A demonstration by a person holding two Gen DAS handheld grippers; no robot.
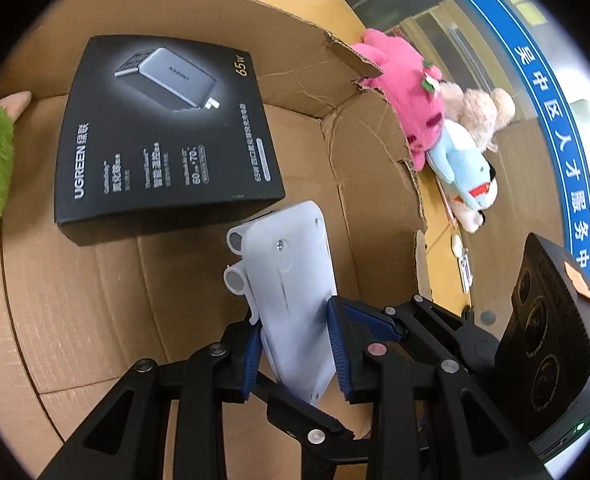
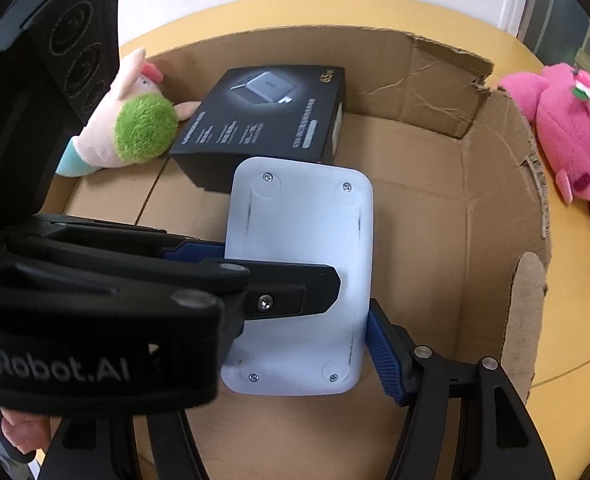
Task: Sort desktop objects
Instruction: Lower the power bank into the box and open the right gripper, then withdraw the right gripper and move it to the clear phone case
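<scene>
A white plastic case [image 1: 291,288] is held over the open cardboard box [image 1: 95,280]. My left gripper [image 1: 295,356] is shut on its sides with blue pads. In the right wrist view the white case [image 2: 303,248] lies between my right gripper's blue pads [image 2: 383,356]; the left gripper's body covers the left pad. My right gripper [image 2: 295,308] seems to press the case, but I cannot tell for sure. A black UGREEN charger box [image 1: 167,128] lies on the cardboard box floor [image 2: 415,200], also in the right wrist view [image 2: 267,116].
A green-and-pink plush [image 2: 131,128] lies in the box's far left corner. A pink plush [image 2: 571,136] and a blue-and-beige plush [image 1: 467,168] lie on the yellow table [image 2: 575,320] outside the torn box wall [image 1: 375,64].
</scene>
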